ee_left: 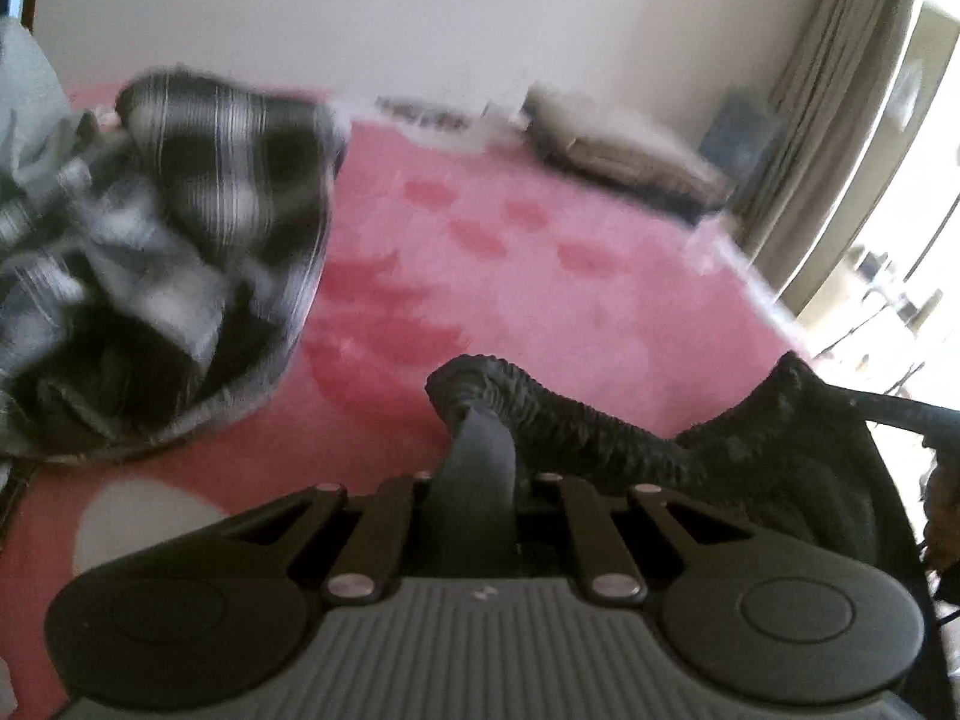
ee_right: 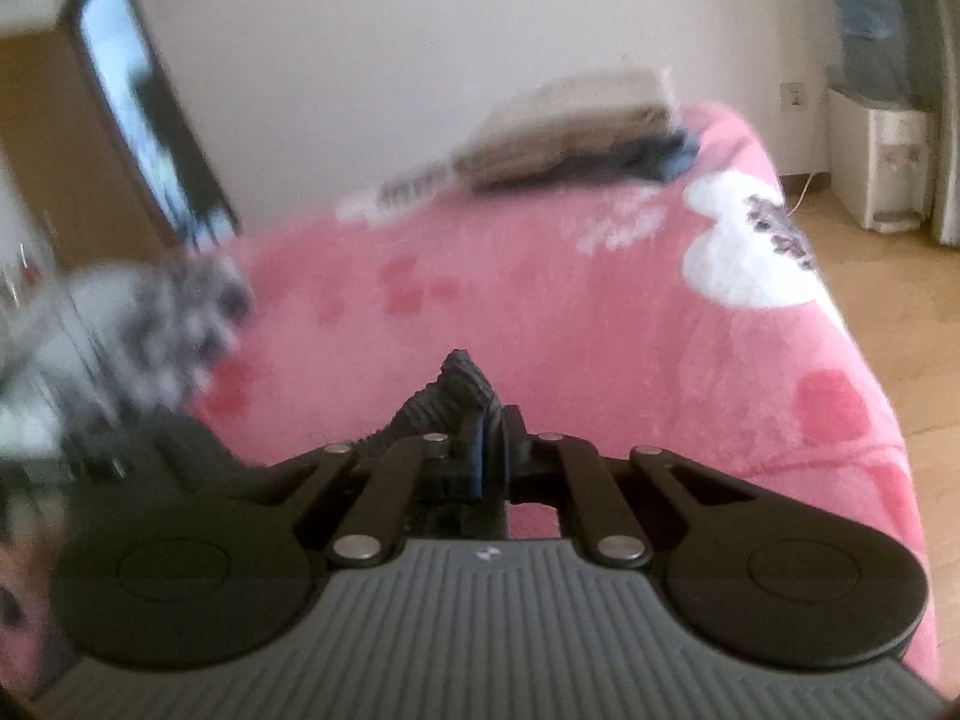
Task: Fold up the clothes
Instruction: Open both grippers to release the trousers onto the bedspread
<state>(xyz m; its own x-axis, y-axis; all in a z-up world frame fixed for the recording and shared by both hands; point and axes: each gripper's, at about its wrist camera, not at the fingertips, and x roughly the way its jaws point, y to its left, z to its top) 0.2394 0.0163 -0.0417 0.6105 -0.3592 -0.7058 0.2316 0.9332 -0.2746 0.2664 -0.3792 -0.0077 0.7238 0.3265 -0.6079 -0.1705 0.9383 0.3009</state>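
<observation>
A fluffy pink blanket with darker red flower shapes and white patches (ee_right: 600,312) covers the bed. Behind it rises a plain white wall (ee_right: 420,30). In the right wrist view a light wooden floor (ee_right: 888,312) runs along the bed's right side, where a small white box-like appliance (ee_right: 882,162) stands by the wall, with a white wall socket (ee_right: 795,97) just beside it. A wooden-framed dark panel (ee_right: 144,114) leans at the left. In the left wrist view, beige curtains (ee_left: 834,120) hang beside a bright window (ee_left: 912,228).
</observation>
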